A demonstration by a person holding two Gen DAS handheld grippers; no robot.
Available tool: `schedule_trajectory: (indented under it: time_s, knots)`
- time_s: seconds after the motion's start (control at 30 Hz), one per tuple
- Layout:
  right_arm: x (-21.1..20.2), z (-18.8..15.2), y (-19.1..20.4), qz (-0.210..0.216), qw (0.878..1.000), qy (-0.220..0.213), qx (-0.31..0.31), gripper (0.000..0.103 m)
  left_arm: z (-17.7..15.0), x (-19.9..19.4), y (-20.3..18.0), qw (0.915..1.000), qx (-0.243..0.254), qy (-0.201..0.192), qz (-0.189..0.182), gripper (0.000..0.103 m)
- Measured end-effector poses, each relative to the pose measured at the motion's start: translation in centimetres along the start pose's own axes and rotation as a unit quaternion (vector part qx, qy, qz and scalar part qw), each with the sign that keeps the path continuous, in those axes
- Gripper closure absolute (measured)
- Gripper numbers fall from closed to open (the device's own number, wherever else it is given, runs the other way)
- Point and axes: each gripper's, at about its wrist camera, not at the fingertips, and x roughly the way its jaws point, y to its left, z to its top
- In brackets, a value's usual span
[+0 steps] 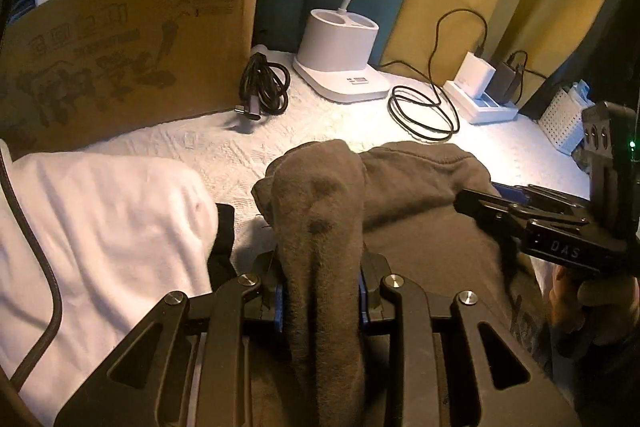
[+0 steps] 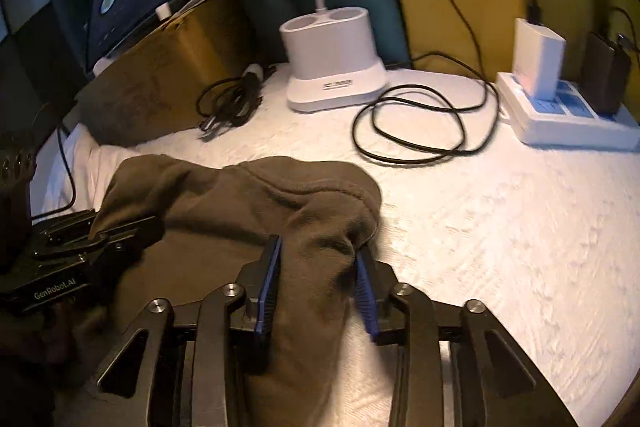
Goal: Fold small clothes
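Your left gripper (image 1: pixel 320 301) is clamped on a bunched ridge of the grey garment (image 1: pixel 416 187), the cloth squeezed between both blue pads and running forward along the fingers. Your right gripper (image 2: pixel 318 285) has its jaws apart: the same grey cloth lies between them, the left pad looks to brush it, but the right pad stands clear of the fold, so I judge nothing is gripped there.

The garment lies on the white bedcover (image 2: pixel 500 227), heaped just ahead of both grippers, with its long axis running across from 1 gripper to the other. Your left holds the end nearer the white cloth (image 1: pixel 100 219); your right sits at the opposite end, toward the open bedcover (the cable loop (image 2: pixel 412 131) and lamp base (image 2: pixel 332 67) lie well beyond).

The next move likely turns on that crosswise line: with only 1 end held, pulling from the left would drag the heap rather than spread it. The right is already over its end, so it is nearer for a regrip.
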Motion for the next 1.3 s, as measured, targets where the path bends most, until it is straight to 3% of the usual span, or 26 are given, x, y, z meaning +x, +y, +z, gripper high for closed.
schedule_trajectory:
  time_s: [0.03,0.17,0.4,0.57,0.7,1.0,1.3]
  knots:
    - [-0.4,0.0,-0.3,-0.004,1.000,-0.005,0.006,0.053,0.1,-0.1,-0.1,1.0000,0.001,0.002,0.005,0.076]
    - [-1.3,0.0,-1.2,-0.025,1.000,-0.013,0.015,0.052,0.7,-1.3,-0.4,0.9999,-0.003,-0.011,0.006,0.076]
    - [0.0,-0.1,-1.3,-0.052,0.999,-0.003,-0.003,0.052,1.3,-1.3,0.2,0.9992,-0.004,-0.014,0.037,0.064]
    - [0.5,0.2,-1.4,-0.055,0.998,-0.005,-0.005,0.052,1.2,0.4,0.9,0.9973,0.006,-0.002,0.073,0.062]
    - [-0.1,0.0,-1.5,-0.063,0.998,-0.003,0.002,0.051,1.4,0.8,1.1,0.9973,0.009,-0.001,0.073,0.062]
    - [-2.8,-1.4,-0.8,-0.091,0.996,-0.008,0.002,0.050,0.8,-1.8,0.7,0.9944,0.020,-0.024,0.101,0.062]
    - [-4.9,-3.9,1.0,-0.085,0.996,-0.007,0.005,0.050,-2.2,-5.4,-1.0,0.9952,0.036,-0.036,0.083,0.062]
